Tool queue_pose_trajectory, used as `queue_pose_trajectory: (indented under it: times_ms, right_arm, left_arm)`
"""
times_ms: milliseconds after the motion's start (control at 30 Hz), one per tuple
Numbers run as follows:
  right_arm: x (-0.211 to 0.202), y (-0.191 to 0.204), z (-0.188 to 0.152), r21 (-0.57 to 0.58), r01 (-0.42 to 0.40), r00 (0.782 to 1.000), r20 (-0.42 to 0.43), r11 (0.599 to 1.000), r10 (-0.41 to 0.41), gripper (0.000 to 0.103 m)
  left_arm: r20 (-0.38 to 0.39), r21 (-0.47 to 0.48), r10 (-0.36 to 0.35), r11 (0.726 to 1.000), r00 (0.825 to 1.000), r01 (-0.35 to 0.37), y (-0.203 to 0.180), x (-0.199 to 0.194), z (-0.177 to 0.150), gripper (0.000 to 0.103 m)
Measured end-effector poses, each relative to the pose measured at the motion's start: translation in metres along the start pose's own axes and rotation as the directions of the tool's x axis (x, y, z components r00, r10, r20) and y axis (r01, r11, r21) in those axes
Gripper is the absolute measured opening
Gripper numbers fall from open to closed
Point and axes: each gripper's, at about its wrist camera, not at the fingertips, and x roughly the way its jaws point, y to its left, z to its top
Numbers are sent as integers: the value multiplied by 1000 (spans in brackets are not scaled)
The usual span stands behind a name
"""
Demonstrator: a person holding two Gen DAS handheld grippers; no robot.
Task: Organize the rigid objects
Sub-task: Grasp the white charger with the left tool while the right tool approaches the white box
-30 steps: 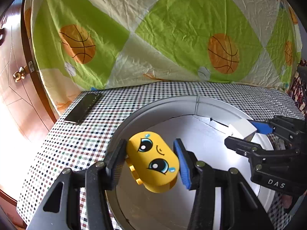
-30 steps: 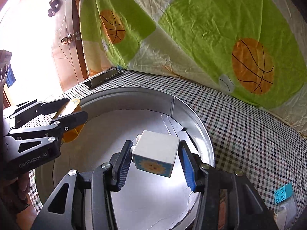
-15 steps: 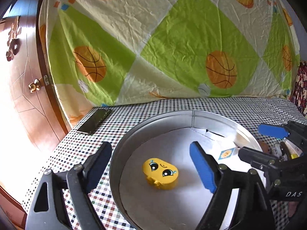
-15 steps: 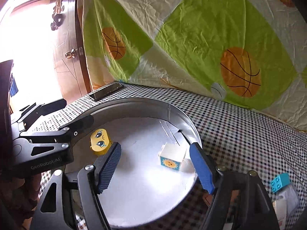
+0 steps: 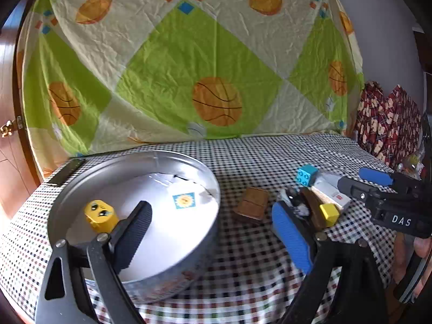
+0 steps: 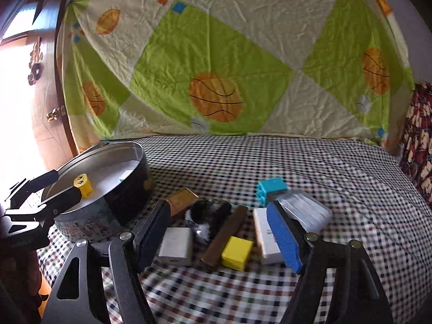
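Your left gripper (image 5: 210, 225) hangs over the near right rim of the round tin (image 5: 81, 186), its jaws wide and opening further with nothing pressed between the pads; the tin's wall and bare checked cloth (image 5: 256, 156) show in the gap. Inside the tin, the yellow face block (image 5: 100, 215) sits at the left and the white sun block (image 5: 186, 198) lies at the far right, well apart. Your right gripper (image 6: 218, 232) hovers over the pile on the cloth to the right of the tin, jaws apart and gripping nothing. In that gap lie a white box (image 6: 176, 245), a dark fuzzy thing (image 6: 209, 214), a brown bar (image 6: 225, 236) and a yellow cube (image 6: 237, 252). A blue brick (image 6: 271, 190) stands at the far side of the pile, a clear case (image 6: 303, 212) just right of it. A brown block (image 5: 253, 203) lies between tin and pile. A phone (image 5: 66, 174) rests at the far left edge.
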Motion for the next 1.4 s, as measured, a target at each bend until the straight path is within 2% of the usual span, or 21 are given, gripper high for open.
queue_pose_trajectory:
  times_ms: [167,367,500,600,733,767,900,1033,1200,1400]
  right_arm:
    - [2,-22,-14,43,36,999,-18,998,-36,76]
    - [0,-37,-16,57,84,996,-12,995,-83,76]
    - [1,-48,-18,89,88,996,-18,992,-86,76]
    - [4,-52,-21,99,95,995,-28,991,-93,76]
    - [8,-53,-21,107,92,995,-55,990,-86,76]
    - [9,-54,-21,110,90,995,-63,990,-83,76]
    - [10,-51,-22,105,102,993,-74,989,-95,76]
    - [7,-40,-23,54,94,994,-51,994,-91,76]
    - [6,-25,-25,-28,74,996,-45,997,-76,76]
    - [10,-38,-22,45,46,997,-67,998,-42,76]
  left_arm:
    - [-81,52,-72,996,994,76,-46,26,-5,92]
    - [-196,66,-111,990,974,126,-72,57,-12,91]
    - [-267,80,-136,983,954,163,-80,74,-16,79]
    - [-302,99,-151,977,941,189,-88,82,-18,79]
    - [-368,99,-182,967,912,233,-94,93,-20,79]
    - [-380,95,-186,967,906,238,-93,95,-20,76]
    - [-405,63,-211,964,890,258,-90,98,-23,51]
    - [-371,65,-215,965,904,256,-88,91,-25,42]
    - [-318,19,-235,967,918,254,-76,85,-23,39]
    - [-251,-1,-238,969,938,246,-68,76,-19,37]
